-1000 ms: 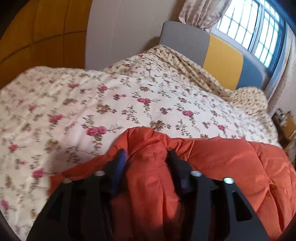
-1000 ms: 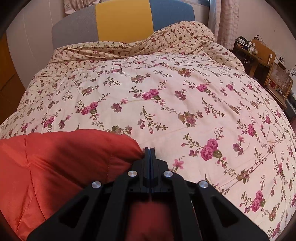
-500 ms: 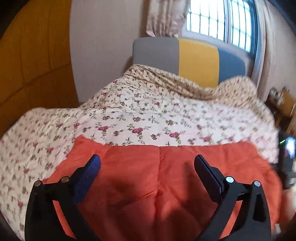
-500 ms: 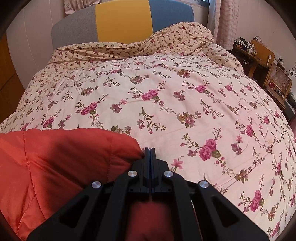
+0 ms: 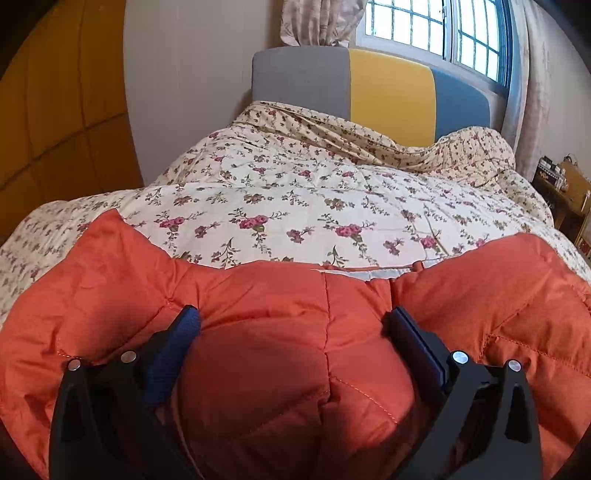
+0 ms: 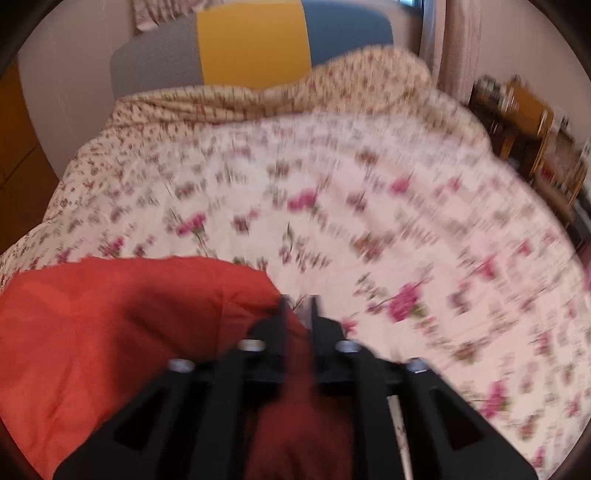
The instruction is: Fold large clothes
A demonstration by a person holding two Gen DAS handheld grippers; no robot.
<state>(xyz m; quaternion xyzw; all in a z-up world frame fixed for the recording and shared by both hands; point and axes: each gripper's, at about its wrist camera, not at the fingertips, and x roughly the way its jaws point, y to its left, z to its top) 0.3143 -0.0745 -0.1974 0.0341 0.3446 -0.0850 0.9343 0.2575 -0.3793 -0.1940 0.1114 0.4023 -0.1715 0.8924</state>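
An orange quilted jacket (image 5: 280,302) lies on the floral bedspread (image 5: 314,195) at the near edge of the bed. My left gripper (image 5: 291,321) is wide open, its fingers pressed down on the puffy jacket with a bulge of fabric between them. In the right wrist view the picture is blurred by motion. My right gripper (image 6: 298,308) shows a small gap between its fingers at the right edge of the jacket (image 6: 110,325), with a bit of orange fabric low between them.
A grey, yellow and blue headboard (image 5: 388,88) stands at the far end under a window (image 5: 436,33). A wooden wardrobe (image 5: 51,96) is on the left. A wooden side table with clutter (image 6: 524,122) stands right of the bed.
My left gripper opened wide and came down onto the jacket's middle. My right gripper, shut on the jacket's edge before, has parted slightly and is moving, blurring its view.
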